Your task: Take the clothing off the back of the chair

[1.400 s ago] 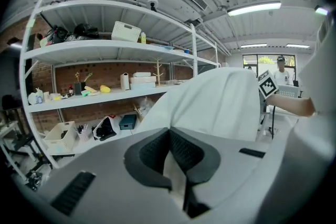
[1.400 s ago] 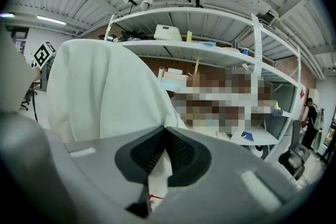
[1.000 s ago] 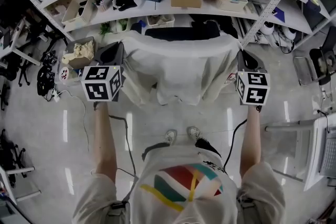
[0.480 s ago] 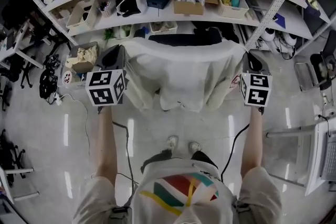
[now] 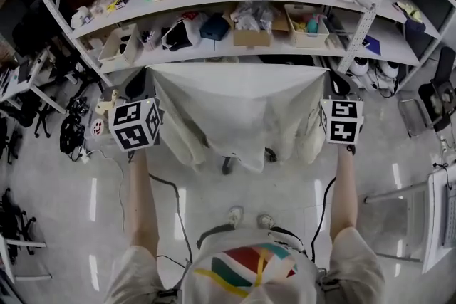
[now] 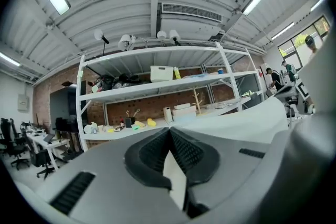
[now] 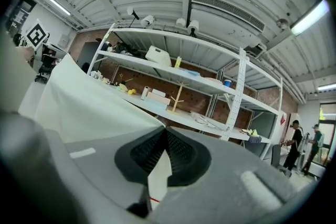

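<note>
The clothing (image 5: 239, 107), a pale garment, hangs spread out in front of the person, between the person and the shelving (image 5: 235, 46). Its top edge is stretched taut and runs straight across from one gripper to the other, so the long axis lies left to right. The body of the cloth drops from that edge, with looser folds hanging lower at both sides.

The left gripper (image 5: 147, 76) is clamped on the garment's left top corner. In the left gripper view its jaws (image 6: 170, 150) are closed, with a thin fold of pale cloth pinched between the ribbed pads, and the clothing (image 6: 252, 119) runs off to the right. The right gripper (image 5: 330, 79) holds the opposite corner. In the right gripper view its jaws (image 7: 161, 157) are likewise closed on a strip of cloth, and the clothing (image 7: 89, 105) stretches away to the left.

The chair (image 5: 228, 164) is almost wholly hidden behind the cloth. Only dark parts of its base show below the hem, and whether the garment touches the chair's back cannot be told.

The shelving behind is crowded with boxes and small items. Dark equipment stands on the floor (image 5: 64, 189) at the left, and a cable (image 5: 114, 153) trails across it. A white frame (image 5: 438, 213) is cut off at the right edge.
</note>
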Demonstrator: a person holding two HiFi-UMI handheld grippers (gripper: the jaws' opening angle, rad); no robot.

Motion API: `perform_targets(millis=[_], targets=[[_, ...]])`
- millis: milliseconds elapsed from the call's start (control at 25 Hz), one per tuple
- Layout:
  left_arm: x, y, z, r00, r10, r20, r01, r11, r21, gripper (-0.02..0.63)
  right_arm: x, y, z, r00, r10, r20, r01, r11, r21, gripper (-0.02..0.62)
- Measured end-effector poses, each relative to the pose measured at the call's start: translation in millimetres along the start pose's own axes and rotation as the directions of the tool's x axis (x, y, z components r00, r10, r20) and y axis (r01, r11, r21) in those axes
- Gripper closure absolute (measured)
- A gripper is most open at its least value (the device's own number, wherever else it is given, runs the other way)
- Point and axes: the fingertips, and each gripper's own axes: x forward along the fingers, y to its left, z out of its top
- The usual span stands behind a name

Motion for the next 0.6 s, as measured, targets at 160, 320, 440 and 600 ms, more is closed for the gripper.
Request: perform_targets(millis=[160, 320, 440, 600], targets=[[-9.6, 5.3, 33.0, 0.998, 0.029, 0.06, -0.03, 0.999, 0.021, 0.594, -8.2, -10.1, 28.5, 0.998, -0.014, 0.067, 0.014, 1.0, -0.004, 0.591], [-28.1, 7.7, 63.4, 0.992, 0.058, 0.109, -0.062, 0.998, 0.027, 0.594, -26.6, -21.9, 58.6, 0.989, -0.022, 0.143, 0.022, 1.0, -0.005, 0.591], [-42.4, 11.4, 90.9, 0.984, 0.088, 0.155, -0.092, 0.996, 0.016, 0.594, -42.0, -29.7, 91.4, 0.977, -0.022, 0.212, 0.022, 1.0, 0.002, 0.591], [-58.7, 12.5, 131.0, 0.967, 0.122, 0.225, -0.129, 0.992, 0.017, 0.594, -58.3, -49.7, 134.3, 0.951, -0.03, 0.308, 0.037, 0.999, -0.015, 0.591]])
